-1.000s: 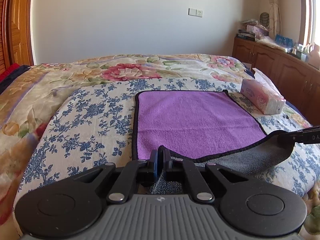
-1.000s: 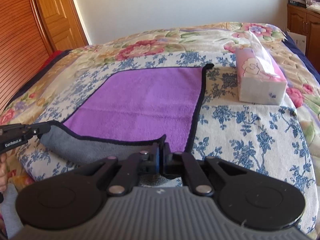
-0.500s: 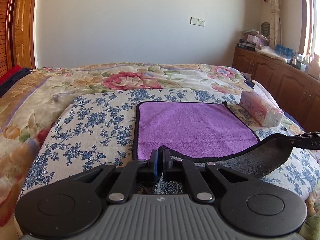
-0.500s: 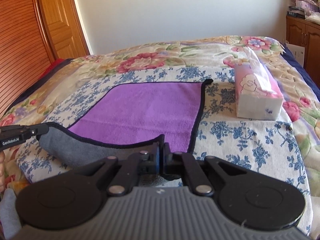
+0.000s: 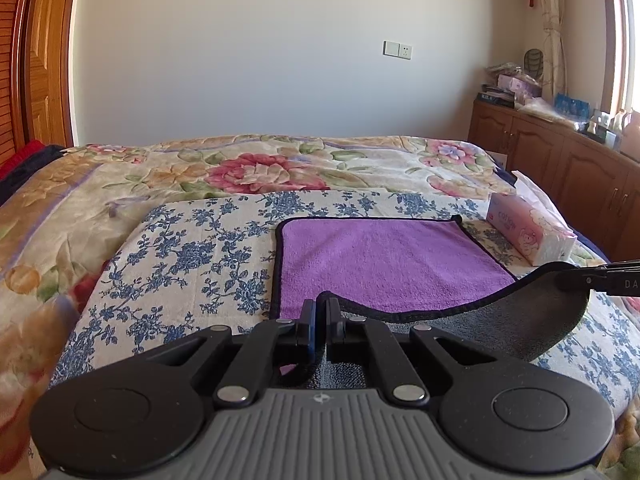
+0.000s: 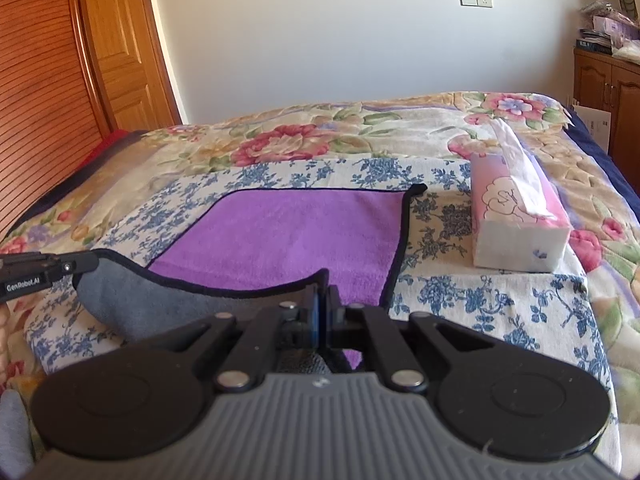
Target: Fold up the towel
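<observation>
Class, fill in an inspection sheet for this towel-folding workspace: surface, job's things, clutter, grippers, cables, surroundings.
Surface: bed with blue-flowered cloth over a floral quilt.
Job's things: purple towel, far part flat, near edge lifted, grey underside showing.
Clutter: tissue pack beside the towel, apart from it.
Grippers: left gripper and right gripper, jaws shut on the towel's near corners.
Cables: nothing seen.
Surroundings: wooden cabinet with items on top, wooden door, wall switch.
</observation>
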Demonstrator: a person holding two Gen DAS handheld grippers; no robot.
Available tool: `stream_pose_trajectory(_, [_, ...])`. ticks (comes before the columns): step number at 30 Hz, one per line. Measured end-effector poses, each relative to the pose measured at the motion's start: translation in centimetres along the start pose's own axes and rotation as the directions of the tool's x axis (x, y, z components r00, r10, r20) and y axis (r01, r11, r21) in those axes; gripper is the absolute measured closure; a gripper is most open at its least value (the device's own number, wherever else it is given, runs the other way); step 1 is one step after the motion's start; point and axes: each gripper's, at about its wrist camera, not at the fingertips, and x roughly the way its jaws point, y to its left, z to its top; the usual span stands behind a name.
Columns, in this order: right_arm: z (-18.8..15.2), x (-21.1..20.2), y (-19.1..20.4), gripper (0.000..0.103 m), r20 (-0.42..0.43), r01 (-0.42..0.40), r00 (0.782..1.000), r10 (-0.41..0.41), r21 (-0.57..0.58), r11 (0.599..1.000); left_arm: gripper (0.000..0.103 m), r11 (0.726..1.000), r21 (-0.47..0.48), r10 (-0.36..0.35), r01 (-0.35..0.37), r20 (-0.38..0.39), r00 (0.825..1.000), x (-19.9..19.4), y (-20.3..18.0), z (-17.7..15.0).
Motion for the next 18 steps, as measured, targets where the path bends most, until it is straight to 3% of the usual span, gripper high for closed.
stream_pose_trajectory(18, [1.8,0.7,0.4,0.099,0.063,-0.009,0.998,0.013,-0.061,0.998,0.097,1.0,0.017,0.0,-0.001,0.024,1.0,1.2,-0.3,1.6])
